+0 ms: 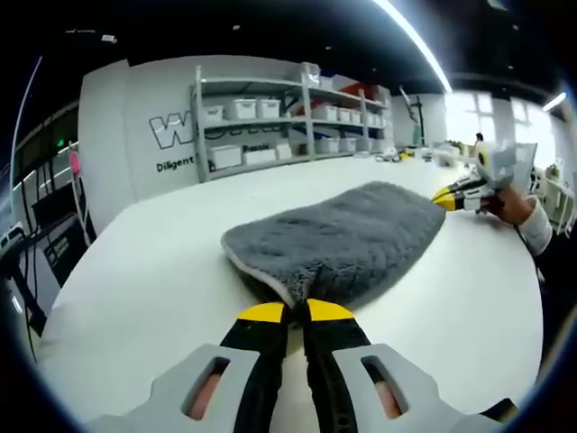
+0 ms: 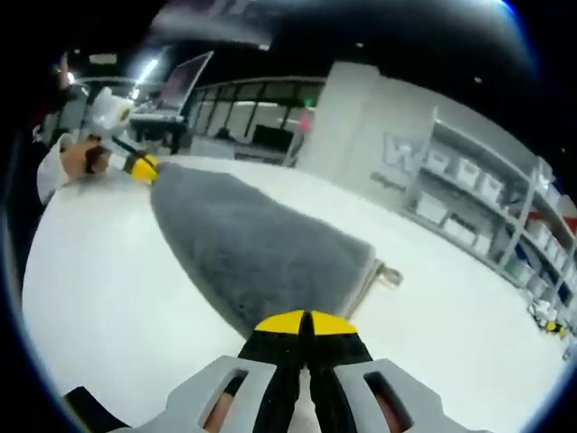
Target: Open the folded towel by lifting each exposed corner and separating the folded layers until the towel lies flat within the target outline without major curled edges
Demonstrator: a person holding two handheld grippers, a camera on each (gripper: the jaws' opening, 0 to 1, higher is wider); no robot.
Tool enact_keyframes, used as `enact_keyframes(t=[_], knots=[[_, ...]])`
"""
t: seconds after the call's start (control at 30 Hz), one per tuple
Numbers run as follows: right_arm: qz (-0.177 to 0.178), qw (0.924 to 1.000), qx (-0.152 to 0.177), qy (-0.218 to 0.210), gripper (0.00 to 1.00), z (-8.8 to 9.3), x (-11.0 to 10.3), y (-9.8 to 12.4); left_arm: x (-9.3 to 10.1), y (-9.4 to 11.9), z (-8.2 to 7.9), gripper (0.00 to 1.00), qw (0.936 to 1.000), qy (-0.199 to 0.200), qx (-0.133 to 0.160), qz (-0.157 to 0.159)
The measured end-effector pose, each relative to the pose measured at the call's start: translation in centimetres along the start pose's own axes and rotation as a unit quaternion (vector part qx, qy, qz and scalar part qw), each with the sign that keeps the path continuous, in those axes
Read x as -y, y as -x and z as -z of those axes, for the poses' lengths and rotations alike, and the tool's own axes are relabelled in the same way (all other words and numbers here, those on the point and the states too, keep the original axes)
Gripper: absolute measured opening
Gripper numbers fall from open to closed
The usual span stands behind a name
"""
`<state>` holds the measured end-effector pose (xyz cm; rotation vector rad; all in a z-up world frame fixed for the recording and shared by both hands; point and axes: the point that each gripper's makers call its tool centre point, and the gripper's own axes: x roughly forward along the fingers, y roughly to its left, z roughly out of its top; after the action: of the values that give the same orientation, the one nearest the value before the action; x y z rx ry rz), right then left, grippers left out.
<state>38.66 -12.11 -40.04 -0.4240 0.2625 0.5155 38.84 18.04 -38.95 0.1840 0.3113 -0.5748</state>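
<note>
— Where was the gray towel (image 1: 347, 236)?
— On the white tabletop (image 1: 153, 289), bare surface all round. The left gripper (image 1: 297, 312) pinched its near edge; the right gripper (image 2: 302, 322) was clamped on the opposite end.

Grey towel (image 1: 347, 236) on white table (image 1: 153, 280)
</note>
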Motion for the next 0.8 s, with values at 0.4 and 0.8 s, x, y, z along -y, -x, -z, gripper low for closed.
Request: enact_keyframes(t=[0.4, 0.8], knots=[[-0.001, 0.9999, -0.014, -0.007, 0.00, 0.1, 0.0, -0.2, -0.1, -0.1, 0.1, 0.06, 0.9998, 0.017, -0.005, 0.004], [-0.031, 0.9967, -0.073, 0.019, 0.00, 0.2, 0.5, -1.1, -0.1, -0.3, 0.4, 0.05, 0.9991, 0.034, -0.012, 0.021]])
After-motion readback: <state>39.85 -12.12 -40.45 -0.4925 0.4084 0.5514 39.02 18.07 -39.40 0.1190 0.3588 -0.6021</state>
